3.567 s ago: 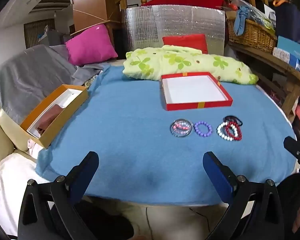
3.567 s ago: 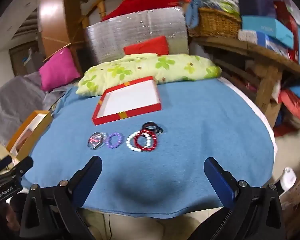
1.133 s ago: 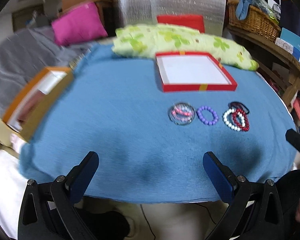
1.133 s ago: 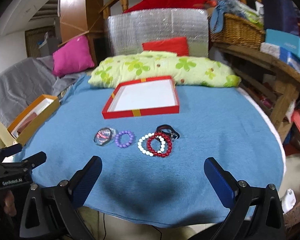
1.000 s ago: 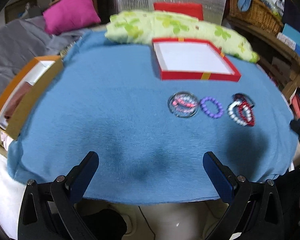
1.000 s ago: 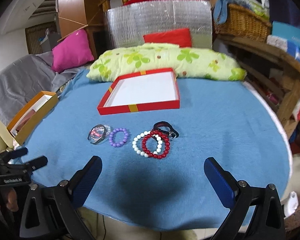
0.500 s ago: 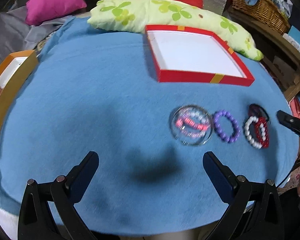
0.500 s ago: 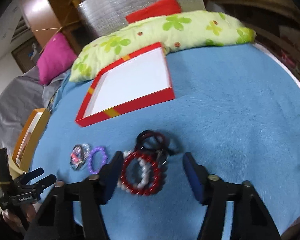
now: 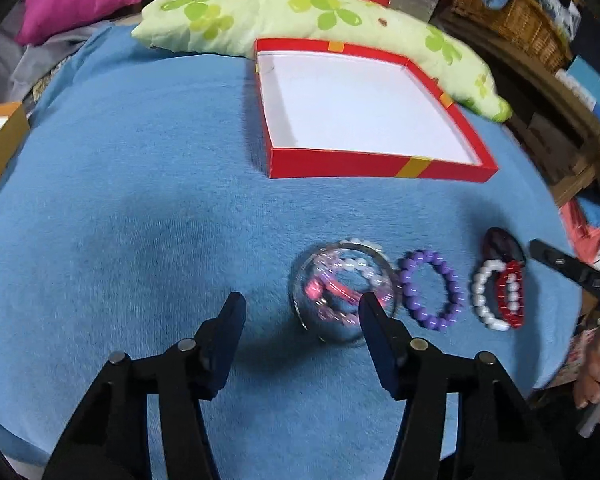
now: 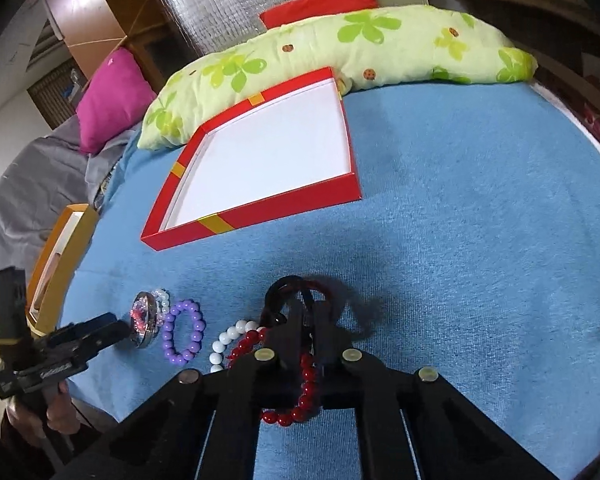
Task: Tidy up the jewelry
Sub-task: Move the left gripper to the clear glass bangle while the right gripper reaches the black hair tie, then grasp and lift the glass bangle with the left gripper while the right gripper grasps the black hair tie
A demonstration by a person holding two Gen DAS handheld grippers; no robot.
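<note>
Several bracelets lie in a row on the blue cloth [image 9: 140,200], in front of an open red box [image 9: 380,168] [image 10: 260,216] with a white floor. My left gripper [image 9: 302,312] hovers just short of a clear bangle [image 9: 342,288] with pink beads; its jaws are closing, the right finger overlaps the bangle's rim, and nothing is gripped. To the right lie the purple [image 9: 428,256], white [image 9: 478,292] and red bead bracelets [image 9: 516,316]. My right gripper [image 10: 310,304] is shut on the dark bracelet [image 10: 296,284], above the red beads [image 10: 308,380].
A leaf-print pillow [image 9: 300,12] lies behind the red box. An orange box [image 10: 60,248] hangs at the table's left edge. A wicker basket [image 9: 512,20] and a wooden shelf stand at the right. A hand [image 9: 596,380] holds the right gripper.
Both grippers came forward and down onto the row of bracelets. The right jaws went from wide open to shut at the dark bracelet. The left jaws narrowed near the clear bangle.
</note>
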